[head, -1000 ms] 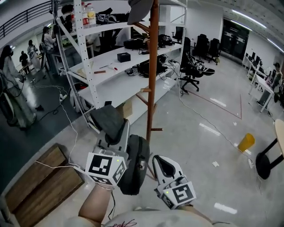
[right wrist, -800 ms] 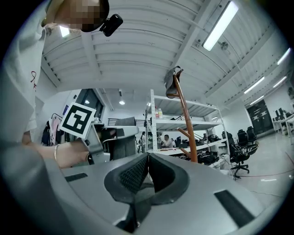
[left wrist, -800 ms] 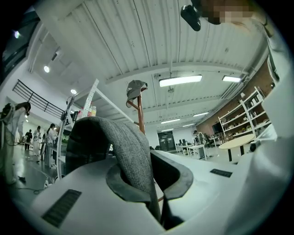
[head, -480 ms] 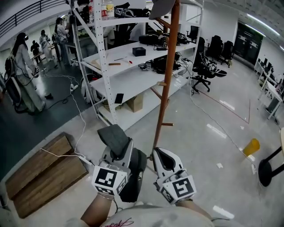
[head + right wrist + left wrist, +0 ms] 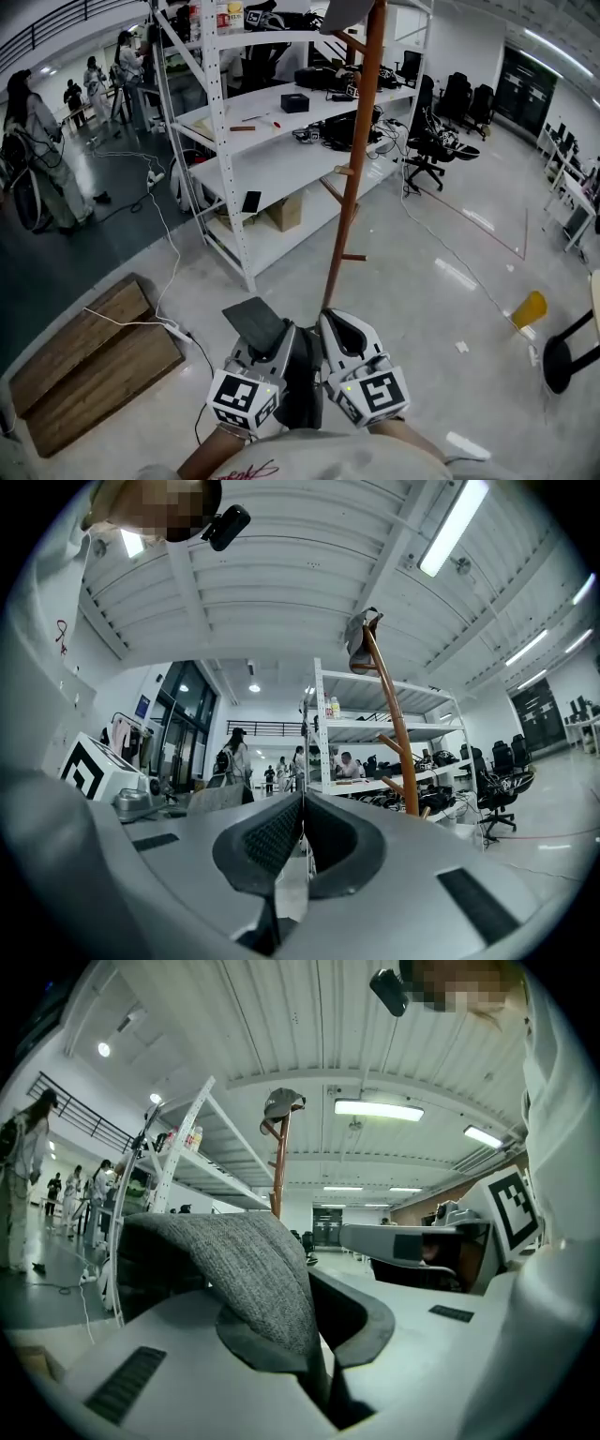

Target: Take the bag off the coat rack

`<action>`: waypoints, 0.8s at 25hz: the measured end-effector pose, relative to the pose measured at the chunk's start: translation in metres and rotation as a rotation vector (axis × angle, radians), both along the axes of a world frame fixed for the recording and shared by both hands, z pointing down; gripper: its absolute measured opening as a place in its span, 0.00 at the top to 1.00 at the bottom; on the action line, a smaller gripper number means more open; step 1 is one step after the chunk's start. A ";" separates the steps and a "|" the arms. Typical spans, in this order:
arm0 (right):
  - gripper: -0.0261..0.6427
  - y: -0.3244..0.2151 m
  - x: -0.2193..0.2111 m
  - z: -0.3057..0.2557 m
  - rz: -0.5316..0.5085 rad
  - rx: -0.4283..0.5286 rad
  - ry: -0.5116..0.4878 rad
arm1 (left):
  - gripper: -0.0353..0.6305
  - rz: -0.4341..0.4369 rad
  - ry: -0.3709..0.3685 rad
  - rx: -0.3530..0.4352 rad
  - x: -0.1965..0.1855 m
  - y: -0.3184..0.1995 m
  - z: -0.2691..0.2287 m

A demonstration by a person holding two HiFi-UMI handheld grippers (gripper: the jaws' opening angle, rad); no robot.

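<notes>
The orange-brown coat rack stands on the floor ahead, with a grey cap on its top. My left gripper is low in the head view, shut on the grey fabric strap of the dark bag. The bag hangs off the rack, between the two grippers. In the left gripper view the strap drapes over the left jaw and is pinched where the jaws meet. My right gripper sits just right of the bag, shut, with nothing between its pads. In the right gripper view the rack shows ahead.
A white shelving unit loaded with gear stands behind the rack. Wooden pallets and a white cable lie at left. People stand far left. Office chairs, a yellow object and a black stool are at right.
My left gripper has come down and back towards me with the bag's strap in it, and the bag has sunk lower in the view. The right gripper has shifted slightly.
</notes>
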State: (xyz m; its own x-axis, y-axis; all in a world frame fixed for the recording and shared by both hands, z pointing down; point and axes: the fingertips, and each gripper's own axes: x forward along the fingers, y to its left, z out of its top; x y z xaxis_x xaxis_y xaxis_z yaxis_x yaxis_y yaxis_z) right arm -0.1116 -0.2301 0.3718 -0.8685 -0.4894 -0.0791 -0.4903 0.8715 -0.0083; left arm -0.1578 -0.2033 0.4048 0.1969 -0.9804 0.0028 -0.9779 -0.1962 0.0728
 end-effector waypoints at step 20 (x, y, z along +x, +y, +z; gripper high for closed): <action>0.94 0.001 0.008 0.009 0.029 0.004 0.028 | 0.90 0.077 -0.007 0.021 0.022 -0.002 -0.005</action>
State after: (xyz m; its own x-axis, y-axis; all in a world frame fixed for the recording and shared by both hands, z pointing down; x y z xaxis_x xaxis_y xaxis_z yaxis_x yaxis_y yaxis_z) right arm -0.1038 -0.2293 0.3809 -0.8560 -0.5138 -0.0570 -0.5150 0.8571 0.0089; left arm -0.1359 -0.2057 0.3997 0.2715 -0.9623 -0.0162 -0.9604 -0.2719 0.0606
